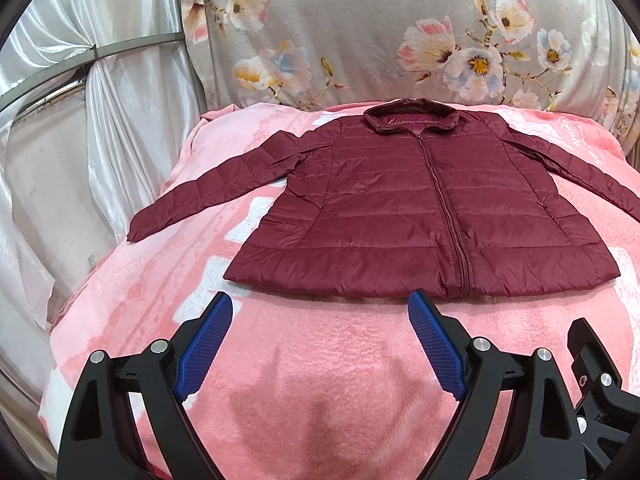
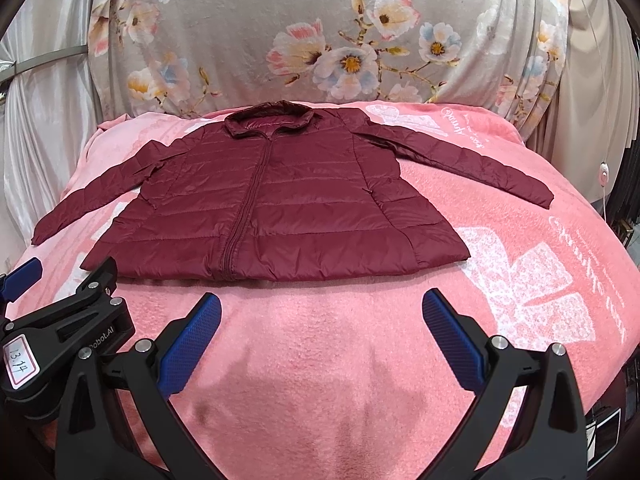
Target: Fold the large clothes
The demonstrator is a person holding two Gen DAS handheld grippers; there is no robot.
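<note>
The maroon puffer jacket [image 1: 420, 200] lies flat and front-up on the pink blanket [image 1: 320, 380] that covers the bed, zipped shut, filling the middle of both views; its long axis runs from the hem at the lower middle of the frame up to the collar [image 1: 410, 118] at the upper middle, so it points away from the cameras toward the floral cloth [image 1: 360, 40] behind, while the sleeves spread sideways, one sleeve [image 1: 208, 196] reaching to the left edge of the blanket and the other sleeve [image 2: 472, 160] stretching toward the right of the right wrist view; the left claw [image 1: 320, 312] hangs just short of the hem with its jaws wide and nothing between them, and the right claw [image 2: 322, 312] is likewise wide and empty, near the hem but not touching it; the likely troubles from here are of the fabric's making: the shell looks slick and puffy, so a shallow pinch could slip off or catch only the top layer, dragging the front open from the back; a claw pressed too low may seize the fleecy blanket together with the jacket and pull both; and trapped air in the quilting may spring a fold back open unless it is pressed down.
</note>
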